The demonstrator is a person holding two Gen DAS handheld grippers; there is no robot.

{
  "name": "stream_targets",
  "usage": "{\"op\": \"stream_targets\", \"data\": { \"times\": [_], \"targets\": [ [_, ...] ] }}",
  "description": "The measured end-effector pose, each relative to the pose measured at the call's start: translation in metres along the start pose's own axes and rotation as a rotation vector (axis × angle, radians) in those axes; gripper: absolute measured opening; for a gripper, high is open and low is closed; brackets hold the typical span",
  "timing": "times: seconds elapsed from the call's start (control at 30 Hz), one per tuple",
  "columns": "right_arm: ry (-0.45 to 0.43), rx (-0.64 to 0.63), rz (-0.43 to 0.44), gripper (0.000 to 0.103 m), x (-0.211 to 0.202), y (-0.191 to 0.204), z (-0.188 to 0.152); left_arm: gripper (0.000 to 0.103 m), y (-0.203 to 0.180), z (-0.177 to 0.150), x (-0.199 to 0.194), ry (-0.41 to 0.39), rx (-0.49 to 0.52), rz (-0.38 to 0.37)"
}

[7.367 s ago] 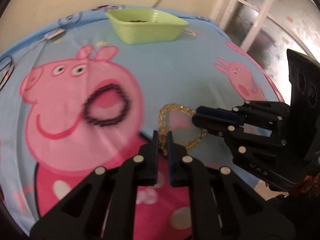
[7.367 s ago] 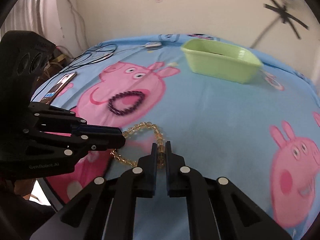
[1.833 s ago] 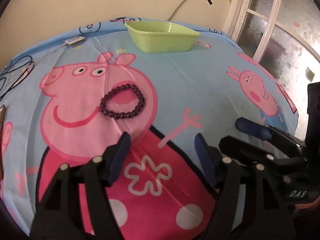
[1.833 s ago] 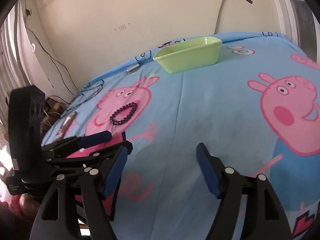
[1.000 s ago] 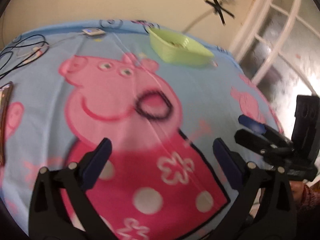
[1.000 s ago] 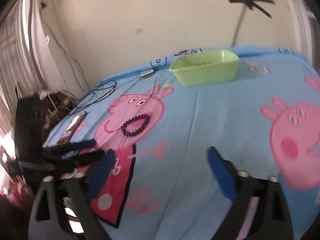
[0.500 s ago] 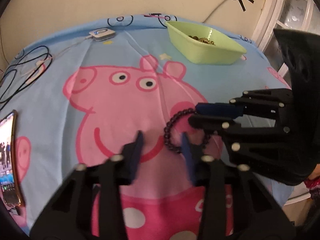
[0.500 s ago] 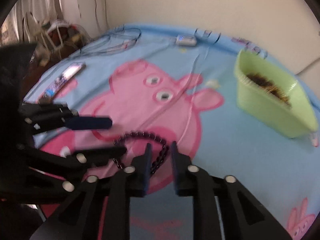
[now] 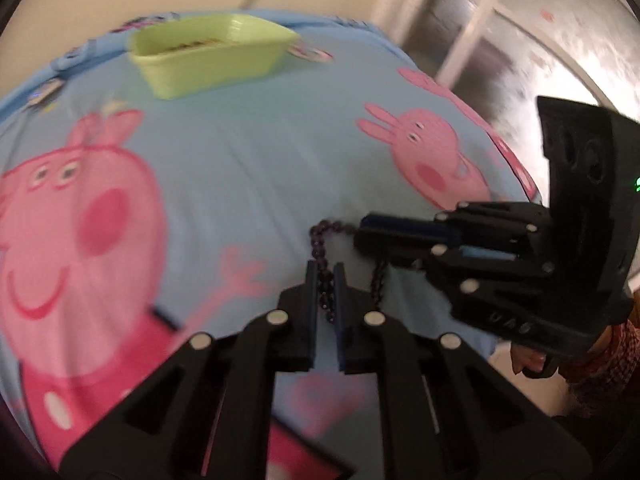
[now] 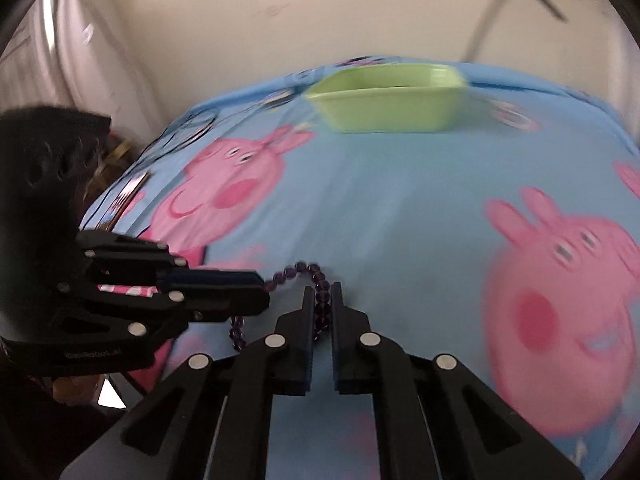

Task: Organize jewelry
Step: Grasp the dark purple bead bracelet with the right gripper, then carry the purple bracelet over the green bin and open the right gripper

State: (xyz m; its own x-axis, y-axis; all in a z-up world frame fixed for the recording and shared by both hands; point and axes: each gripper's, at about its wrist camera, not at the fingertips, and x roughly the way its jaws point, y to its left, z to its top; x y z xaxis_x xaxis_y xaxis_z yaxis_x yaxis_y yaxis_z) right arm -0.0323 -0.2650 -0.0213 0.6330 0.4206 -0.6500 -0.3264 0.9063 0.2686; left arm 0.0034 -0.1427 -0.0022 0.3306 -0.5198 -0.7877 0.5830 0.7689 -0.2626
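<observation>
Both my claws are pinching the purple bead bracelet (image 9: 320, 240) at once, left claw (image 9: 326, 280) and right claw (image 10: 323, 302), so the loop hangs spread for the green tray (image 10: 384, 108) at upper centre.

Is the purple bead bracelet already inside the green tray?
No: the purple bead bracelet hangs pinched between both grippers over the blue sheet, well short of the green tray.
</observation>
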Motion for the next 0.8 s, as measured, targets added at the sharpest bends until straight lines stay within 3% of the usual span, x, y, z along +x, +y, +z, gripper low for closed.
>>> {"op": "stream_targets", "data": {
  "times": [0.17, 0.37, 0.6, 0.8],
  "targets": [
    [-0.045, 0.09, -0.018, 0.0, -0.016, -0.022, -0.016, 0.007, -0.008, 0.008, 0.007, 0.014, -0.003, -0.001],
    [-0.073, 0.049, 0.021, 0.0, -0.016, -0.018, -0.001, 0.007, -0.002, 0.029, -0.004, -0.017, -0.024, -0.008],
    [-0.182, -0.051, 0.058, 0.0, -0.013, -0.022, 0.082, 0.007, 0.033, 0.105, -0.035, -0.162, -0.03, 0.031],
    [-0.205, -0.037, 0.057, 0.0, 0.029, -0.055, 0.185, 0.007, 0.075, 0.183, -0.023, -0.22, -0.058, 0.117]
  ]
}}
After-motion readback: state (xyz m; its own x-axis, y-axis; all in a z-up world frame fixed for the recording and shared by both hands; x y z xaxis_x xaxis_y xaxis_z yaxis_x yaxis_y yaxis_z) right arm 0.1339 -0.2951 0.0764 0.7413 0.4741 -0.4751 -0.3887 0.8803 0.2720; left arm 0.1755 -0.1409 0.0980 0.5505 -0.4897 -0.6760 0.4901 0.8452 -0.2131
